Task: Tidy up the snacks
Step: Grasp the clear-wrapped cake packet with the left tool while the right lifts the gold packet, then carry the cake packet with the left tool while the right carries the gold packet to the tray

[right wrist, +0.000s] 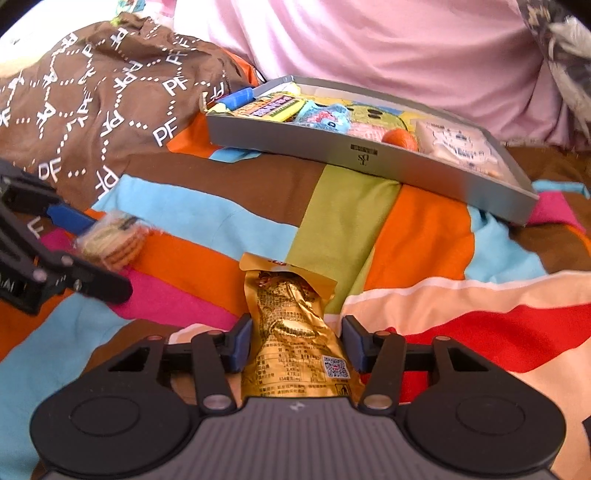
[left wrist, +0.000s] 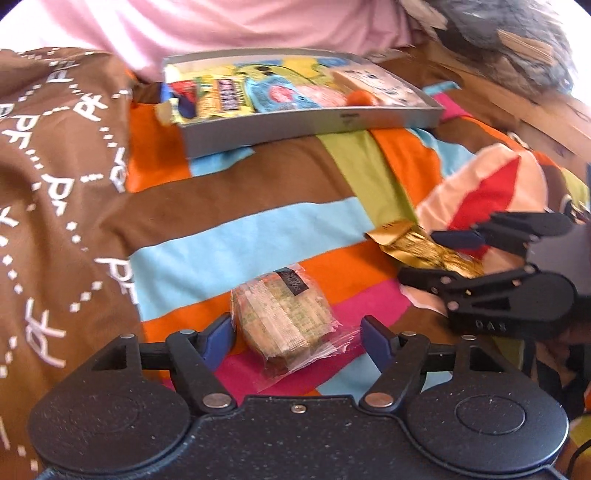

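Note:
A clear-wrapped biscuit pack (left wrist: 284, 325) lies on the striped bedspread between the blue pads of my left gripper (left wrist: 297, 341), which is open around it. From the right wrist view the same biscuit pack (right wrist: 114, 240) sits at the left, in the left gripper (right wrist: 92, 254). A crumpled gold snack packet (right wrist: 295, 325) lies between the fingers of my right gripper (right wrist: 297, 347), whose pads press on its two sides. The left wrist view shows the gold packet (left wrist: 421, 247) in the right gripper (left wrist: 439, 258). The grey tin tray (left wrist: 314, 123) (right wrist: 369, 162) behind holds several snack packets.
Everything rests on a soft bedspread (right wrist: 351, 218) with bright stripes. A brown cloth with white PF letters (left wrist: 55, 184) (right wrist: 92, 110) bunches up at the left. Pink fabric (right wrist: 369, 44) lies behind the tray. A grey patterned object (left wrist: 517, 33) sits at the far right.

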Demonstrator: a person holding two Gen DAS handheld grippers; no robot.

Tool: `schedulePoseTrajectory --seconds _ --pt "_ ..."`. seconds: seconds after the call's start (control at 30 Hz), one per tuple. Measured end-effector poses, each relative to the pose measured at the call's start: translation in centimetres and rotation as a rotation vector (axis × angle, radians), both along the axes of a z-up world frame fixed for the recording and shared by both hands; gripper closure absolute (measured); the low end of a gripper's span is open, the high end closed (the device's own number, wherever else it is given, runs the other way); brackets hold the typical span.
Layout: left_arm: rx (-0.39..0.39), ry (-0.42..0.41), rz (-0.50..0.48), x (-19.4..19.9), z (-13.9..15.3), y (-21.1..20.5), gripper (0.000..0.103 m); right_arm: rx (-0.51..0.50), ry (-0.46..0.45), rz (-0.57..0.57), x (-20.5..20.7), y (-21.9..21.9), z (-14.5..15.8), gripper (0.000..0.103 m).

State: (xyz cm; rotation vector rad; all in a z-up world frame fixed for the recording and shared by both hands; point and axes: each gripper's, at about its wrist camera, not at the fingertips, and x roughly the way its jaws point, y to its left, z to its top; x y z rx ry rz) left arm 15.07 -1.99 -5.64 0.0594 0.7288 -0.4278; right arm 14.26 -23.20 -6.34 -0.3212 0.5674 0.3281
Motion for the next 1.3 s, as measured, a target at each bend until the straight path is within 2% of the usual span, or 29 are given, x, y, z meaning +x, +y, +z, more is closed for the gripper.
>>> schedulePoseTrajectory --seconds 0.13,0.23,0.27,0.43,0.5,0.73,0.8,0.93,1.0,1.2,1.3 --pt "0.009 -0.01 0.043 -0.1 0.0 0.1 0.03 -0.057 -0.036 0.004 -0.5 0.9 -0.2 0.051" --pt "0.004 -0.014 0.064 -0.1 0.0 0.3 0.03 -0.052 -0.037 0.005 -0.5 0.9 -0.2 0.053" --pt "0.002 -0.017 0.068 -0.2 0.0 0.4 0.03 -0.046 -0.036 0.013 -0.6 0.8 -0.2 0.056" --pt "0.001 -0.024 0.075 -0.2 0.1 0.4 0.03 -0.071 -0.056 0.017 -0.9 1.3 -0.3 0.058" --pt "0.0 -0.024 0.08 -0.3 0.1 0.4 0.03 -0.048 -0.04 0.015 -0.7 1.0 -0.3 0.058" --pt "-0.006 -0.026 0.088 -0.2 0.2 0.5 0.03 0.169 0.075 -0.021 0.8 -1.7 0.2 0.059" --pt "-0.011 -0.028 0.095 -0.2 0.4 0.6 0.03 0.207 0.083 -0.032 0.9 -2.2 0.3 0.062" --pt "-0.019 -0.034 0.11 0.1 0.7 0.7 0.03 0.211 0.072 -0.043 0.7 -2.3 0.5 0.067" --pt "-0.023 -0.038 0.115 0.2 0.9 0.7 0.03 0.214 0.065 -0.046 0.3 -2.2 0.8 0.073" --pt "-0.035 -0.04 0.125 0.8 1.2 0.5 0.03 0.221 0.058 -0.056 -0.1 -1.7 1.1 0.078" --pt "-0.043 -0.044 0.128 0.9 1.4 0.4 0.03 0.269 0.06 -0.068 -0.2 -2.1 1.7 0.08"
